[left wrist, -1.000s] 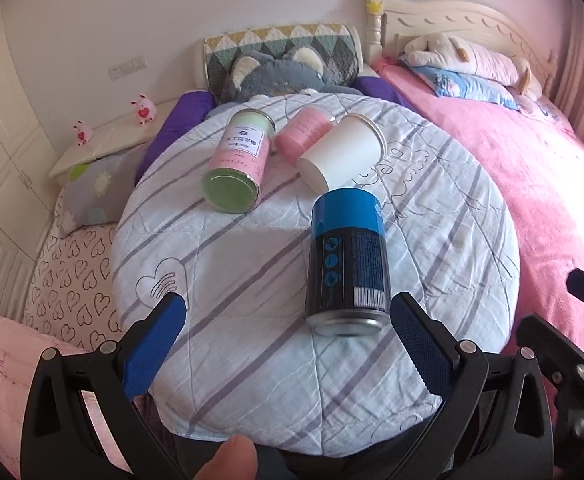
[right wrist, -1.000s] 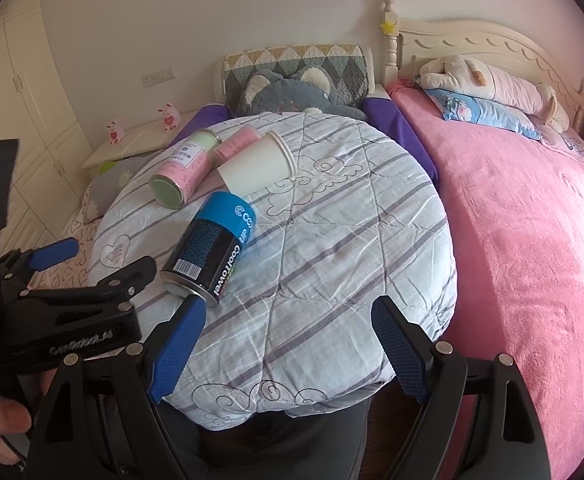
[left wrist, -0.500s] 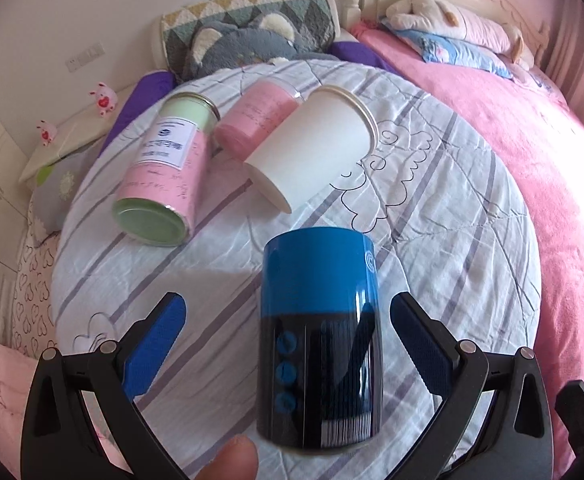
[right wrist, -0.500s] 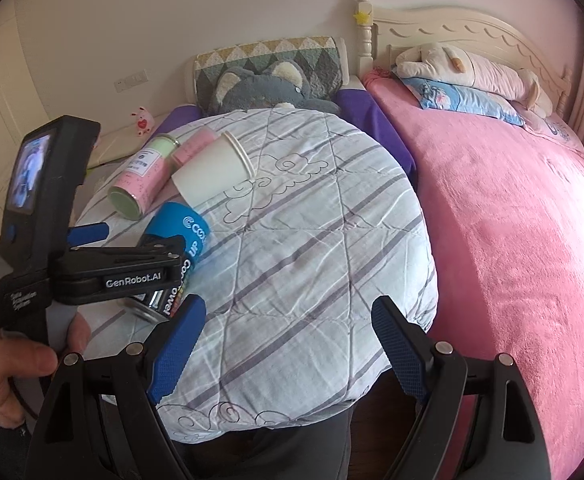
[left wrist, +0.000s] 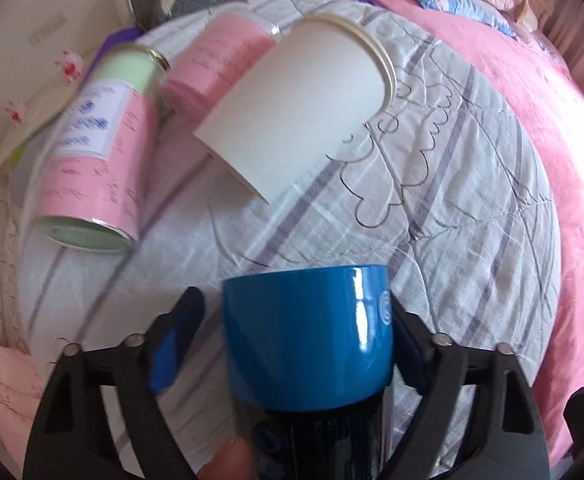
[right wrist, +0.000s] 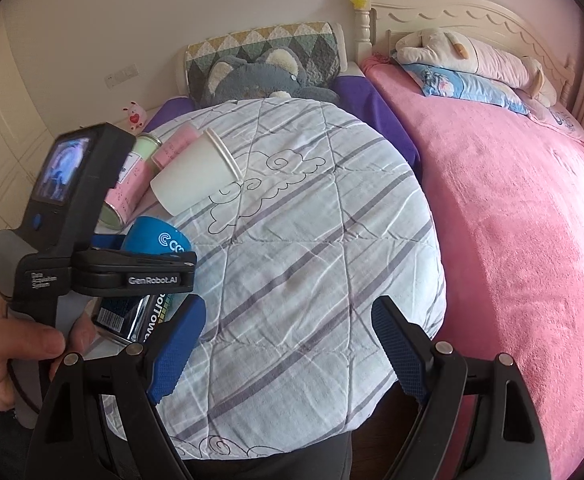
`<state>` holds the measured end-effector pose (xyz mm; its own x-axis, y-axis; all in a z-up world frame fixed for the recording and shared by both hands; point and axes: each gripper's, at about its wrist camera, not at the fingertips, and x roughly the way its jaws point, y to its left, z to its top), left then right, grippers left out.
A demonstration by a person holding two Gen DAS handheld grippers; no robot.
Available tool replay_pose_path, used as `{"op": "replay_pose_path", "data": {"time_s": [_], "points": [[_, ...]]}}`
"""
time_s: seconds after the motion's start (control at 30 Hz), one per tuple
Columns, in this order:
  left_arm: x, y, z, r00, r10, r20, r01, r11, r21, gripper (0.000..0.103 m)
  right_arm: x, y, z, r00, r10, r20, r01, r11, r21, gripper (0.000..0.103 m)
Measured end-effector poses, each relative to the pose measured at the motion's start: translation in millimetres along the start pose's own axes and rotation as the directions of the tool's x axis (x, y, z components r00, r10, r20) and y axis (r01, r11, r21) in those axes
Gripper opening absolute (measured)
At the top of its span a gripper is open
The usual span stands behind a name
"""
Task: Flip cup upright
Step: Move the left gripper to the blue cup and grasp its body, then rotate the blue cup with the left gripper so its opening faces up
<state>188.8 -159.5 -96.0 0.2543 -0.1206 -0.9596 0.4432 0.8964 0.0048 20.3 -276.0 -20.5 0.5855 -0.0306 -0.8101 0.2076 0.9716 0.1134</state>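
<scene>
Left tool [left wrist: 292, 344] straddling blue "Cool" can [left wrist: 308, 336], grip uncertain; right tool [right wrist: 287, 344] released.

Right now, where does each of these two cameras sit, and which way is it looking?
Left wrist: on the left claw, looking along its fingers at the blue can between them; the white cup lies beyond.
Right wrist: on the right claw, facing the quilted table; the left claw and a hand show at left.
Shared: can, cup, table.
</scene>
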Motion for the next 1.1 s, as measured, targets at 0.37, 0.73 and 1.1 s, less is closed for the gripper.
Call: {"op": "replay_pose_path", "data": {"time_s": [0.37,0.73,1.1], "points": [[-25,2,-12,0.996,-0.044,0.075,0.045,0.999,-0.013,0.070,0,6,-1,1.000,-0.001,-0.006,0.001,1.000,-0.012,0.086],[-85,17,-32,0.970,-0.034,0.240,0.040,0.999,-0.020,0.069,-15,16,-6,1.000,0.011,0.019,-0.011,1.000,-0.023,0.086],[-103,22,-59,0.928,-0.004,0.371,0.012,1.000,-0.020,0.068,-28,26,-16,0.999,0.021,0.042,-0.020,0.999,-0.037,0.086]]}}
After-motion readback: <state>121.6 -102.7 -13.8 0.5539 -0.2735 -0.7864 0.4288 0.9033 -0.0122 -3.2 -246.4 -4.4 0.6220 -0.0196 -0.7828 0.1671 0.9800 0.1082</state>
